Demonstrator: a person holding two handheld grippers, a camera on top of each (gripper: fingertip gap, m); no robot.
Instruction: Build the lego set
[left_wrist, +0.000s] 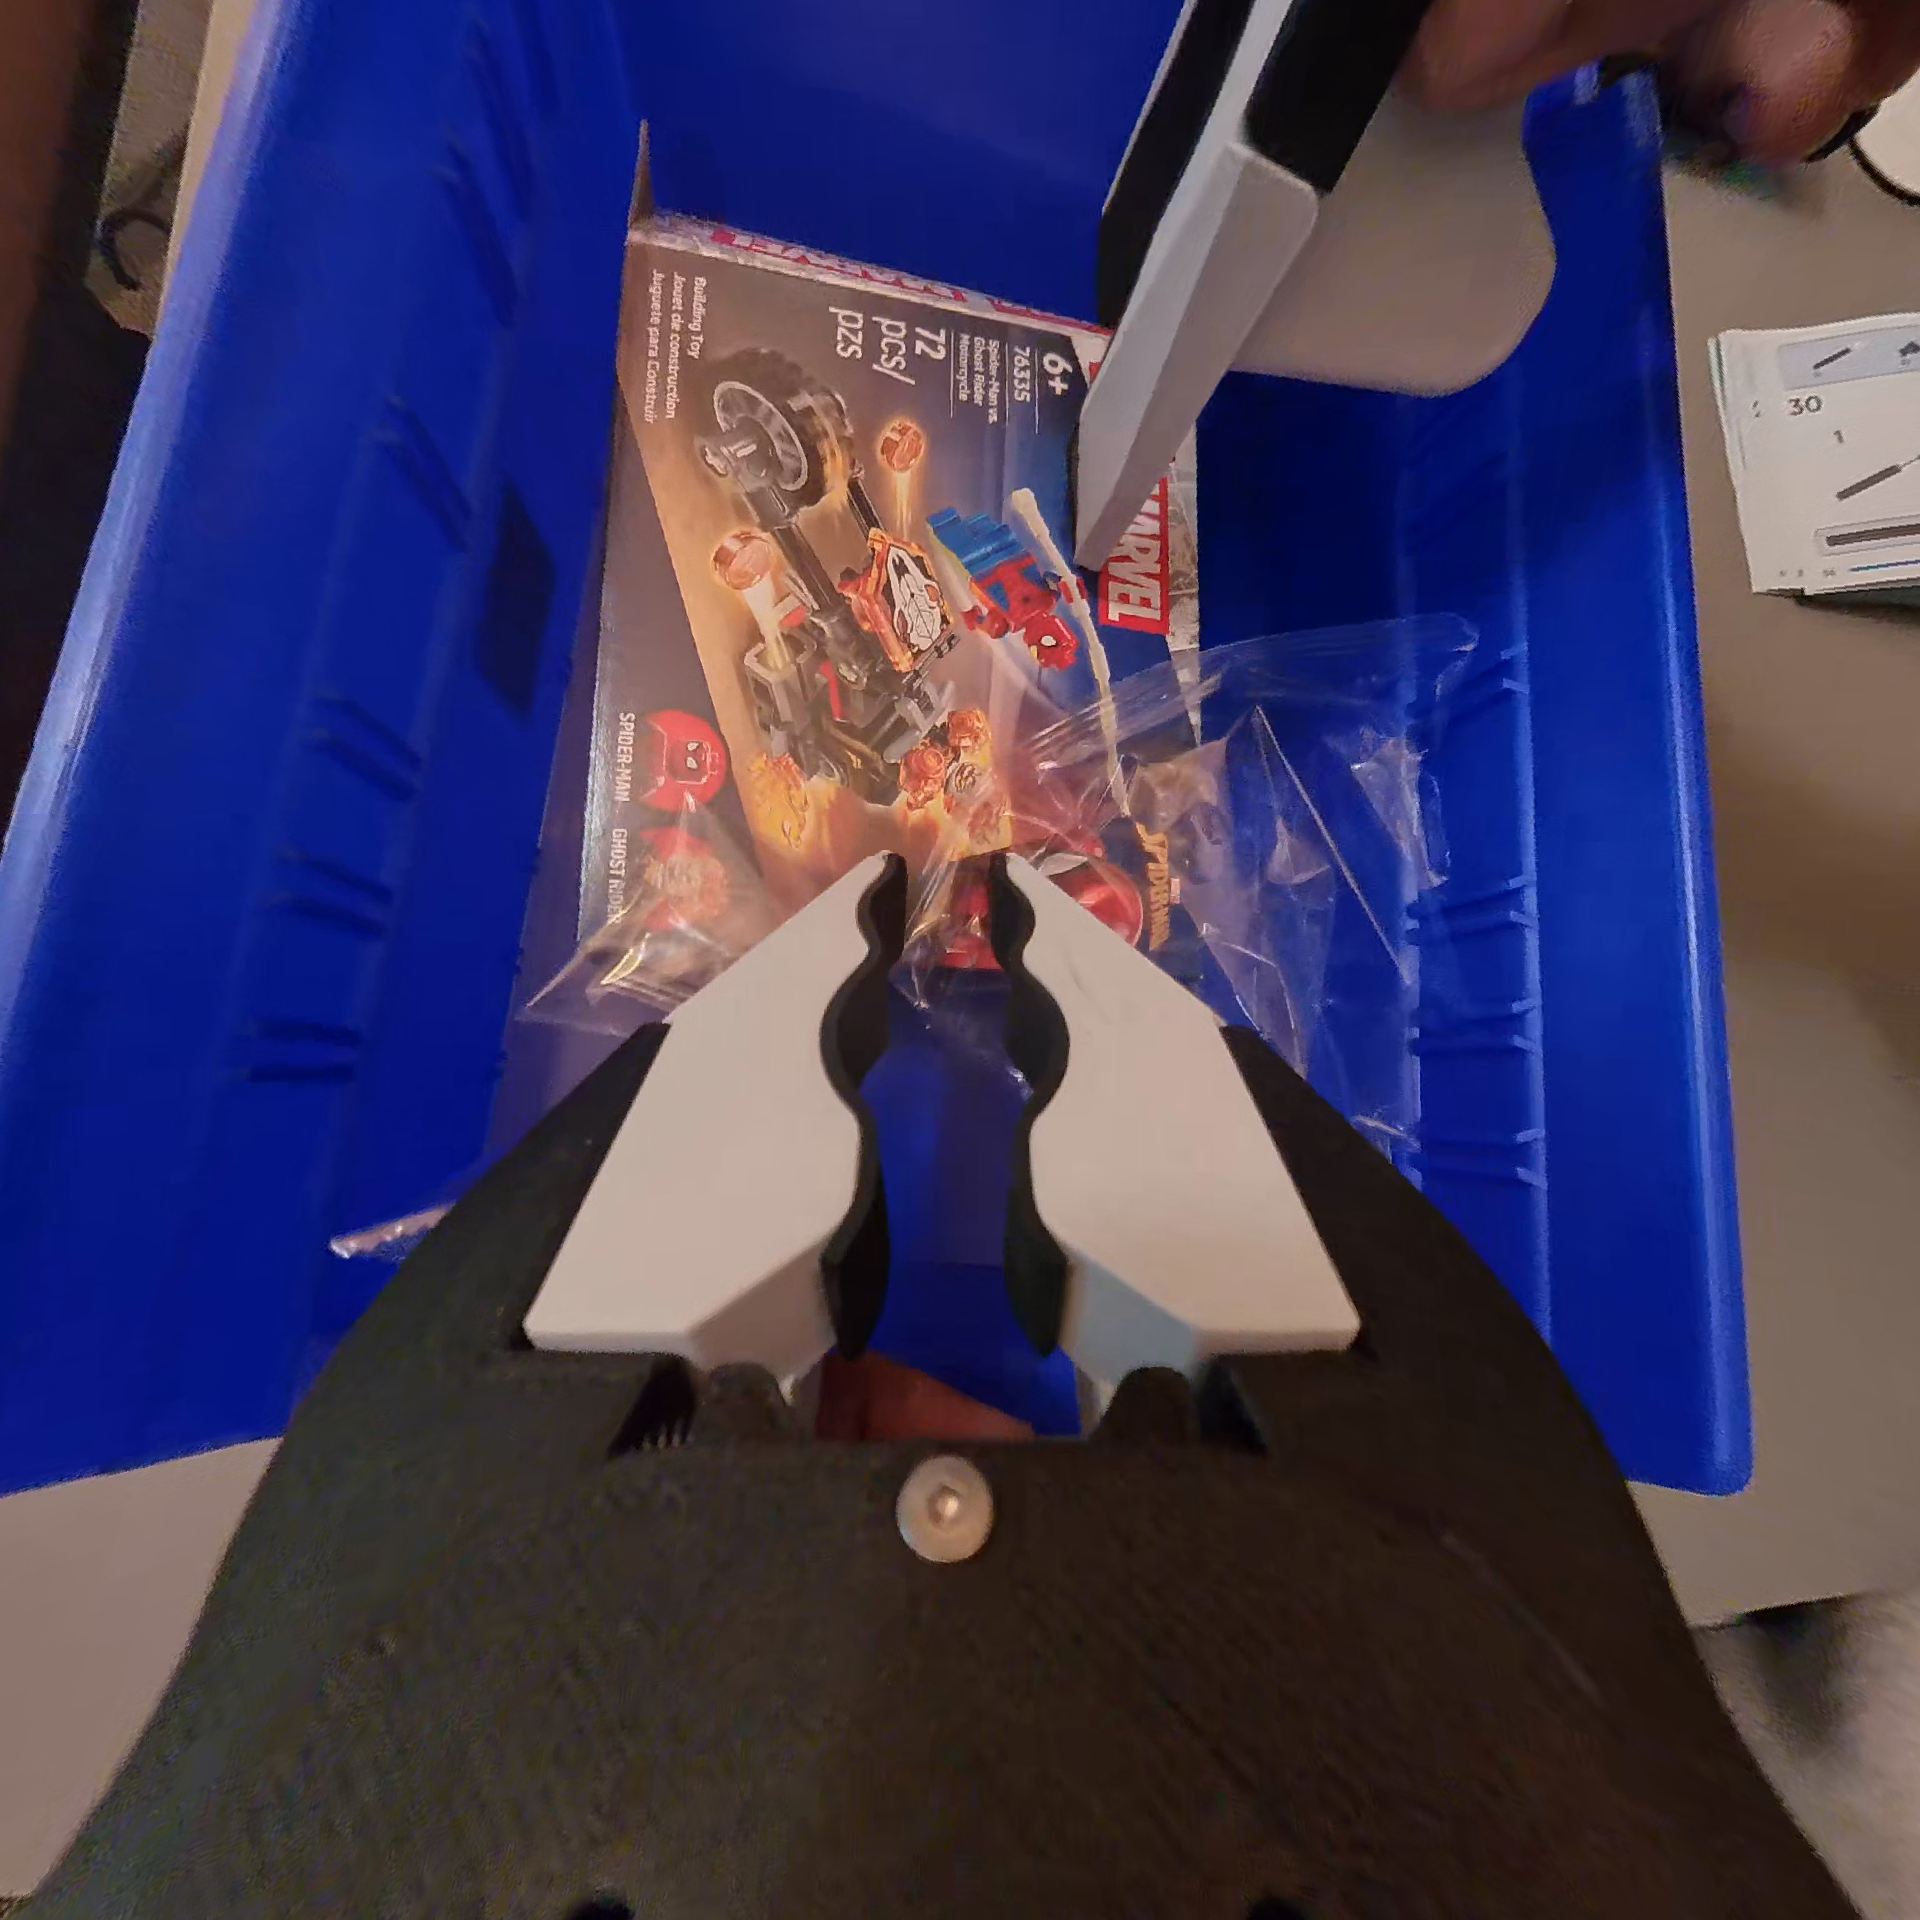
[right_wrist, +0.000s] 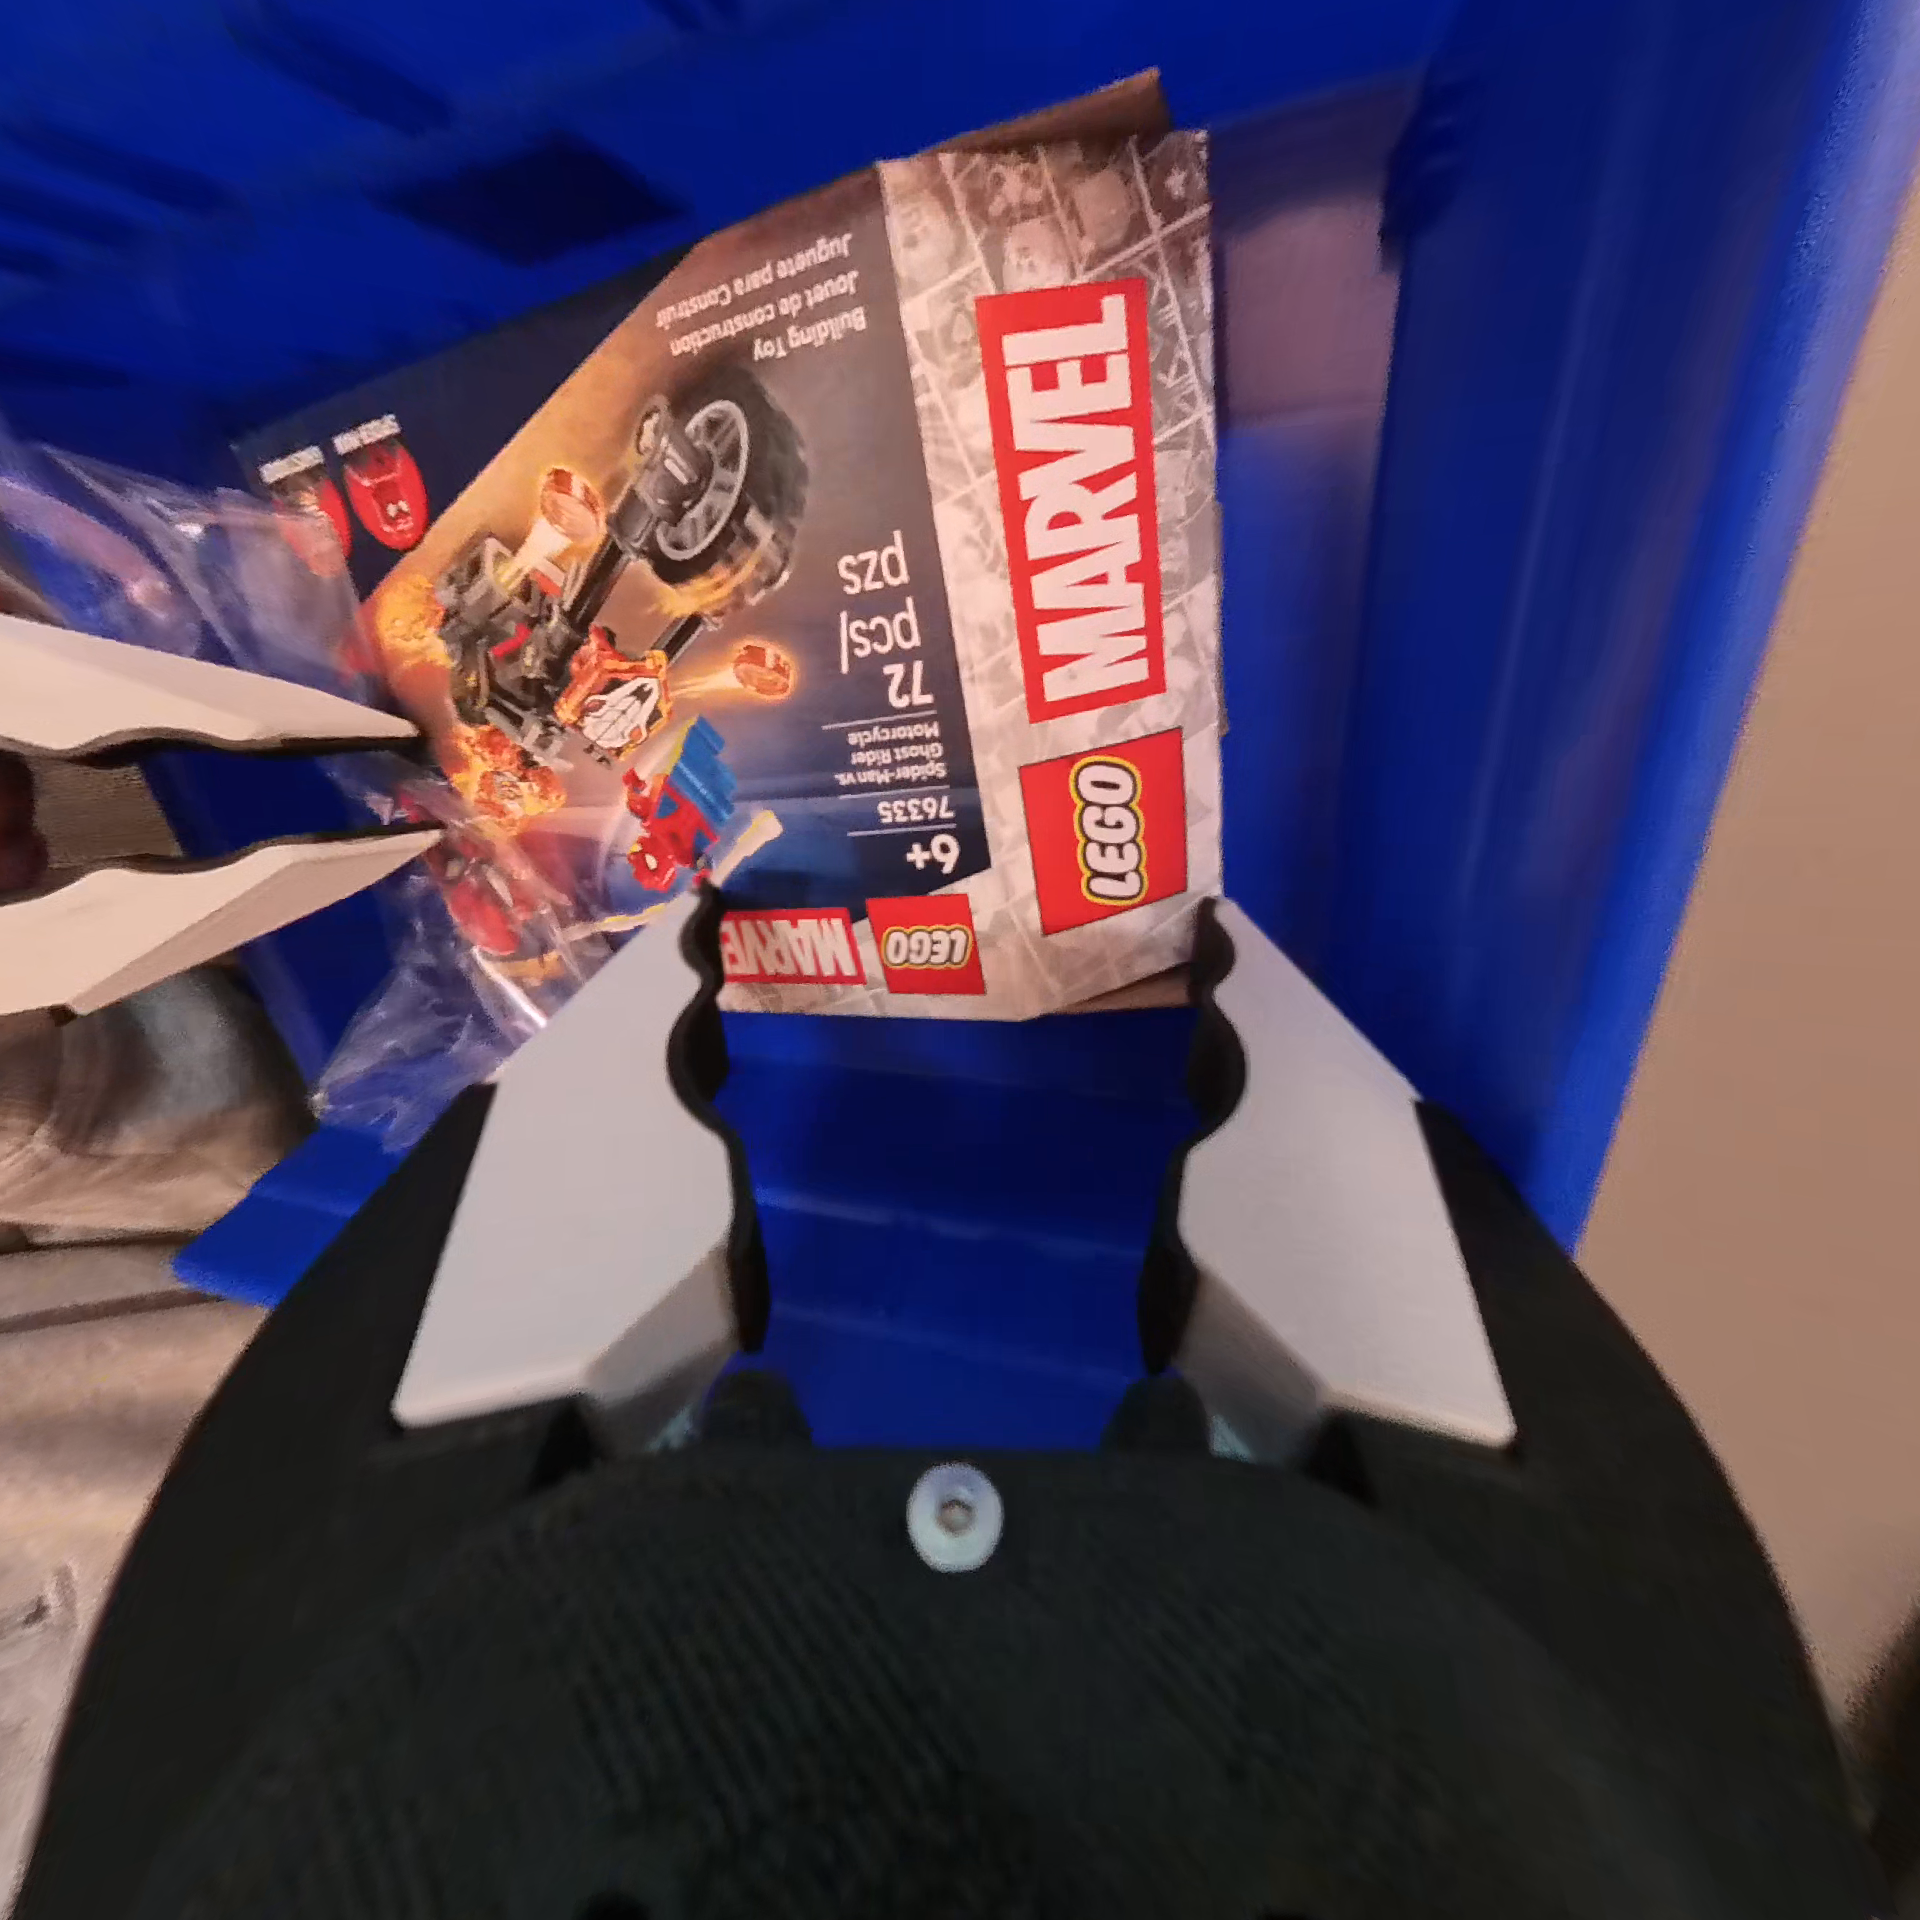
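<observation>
- The left gripper (left_wrist: 943, 871) has its fingers slightly apart around a clear plastic bag (left_wrist: 1299, 790).
- The right gripper (right_wrist: 956, 914), fingers spread wide, reaches the lego box (right_wrist: 831, 582) lying ahead inside the blue bin (left_wrist: 312, 623).

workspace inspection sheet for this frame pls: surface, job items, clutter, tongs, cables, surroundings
Surface: pale tabletop beside and under a blue bin.
Job's things: flattened set box, printed face up, lying inside the bin; clear plastic bag overlapping its lower edge; instruction booklet on the tabletop outside the bin.
Clutter: nothing seen.
Tongs: left tongs narrowed at the bag's edge with film between the tips; whether they pinch it cannot be told. Right tongs wide open, tips at the box's near edge, holding nothing.
Cables: dark cord at the top right corner, partly cut off.
Surroundings: a hand on the right tongs; the rest is out of view.
</observation>
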